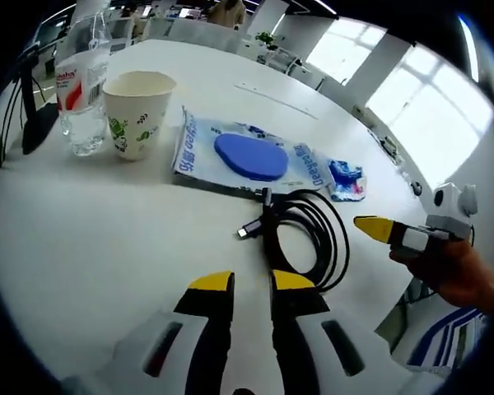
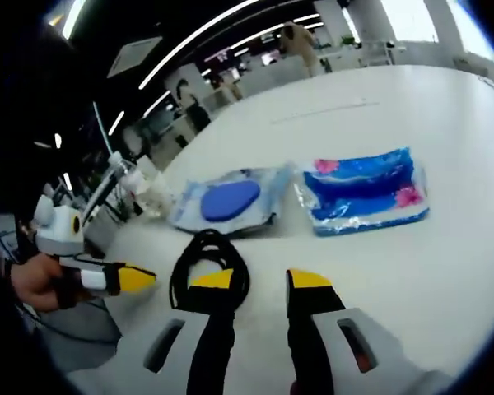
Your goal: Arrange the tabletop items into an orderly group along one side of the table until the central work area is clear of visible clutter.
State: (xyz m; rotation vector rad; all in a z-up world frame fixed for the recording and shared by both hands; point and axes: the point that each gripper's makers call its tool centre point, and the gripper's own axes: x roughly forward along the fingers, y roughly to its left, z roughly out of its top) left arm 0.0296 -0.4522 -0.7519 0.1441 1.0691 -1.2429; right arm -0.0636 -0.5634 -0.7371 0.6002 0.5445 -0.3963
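Note:
A coiled black cable (image 1: 303,230) lies on the white table (image 1: 107,239) just beyond my left gripper (image 1: 251,284), whose jaws stand open a narrow gap apart with nothing between them; the coil touches its right fingertip (image 1: 293,281). Behind the cable lies a wipes pack with a blue lid (image 1: 240,155), and to its right a small blue packet (image 1: 346,180). A paper cup (image 1: 137,111) and a clear water bottle (image 1: 82,78) stand at the far left. My right gripper (image 2: 259,280) is open over the table, with the cable (image 2: 210,259) at its left fingertip, the wipes pack (image 2: 230,202) and blue packet (image 2: 366,193) ahead.
A hand (image 1: 449,267) holds the right gripper's yellow tip (image 1: 375,228) at the table's right edge. Black cords (image 1: 33,115) hang by the far left edge. Bare white table (image 2: 428,271) spreads to the right of my right gripper. Desks and windows stand in the background.

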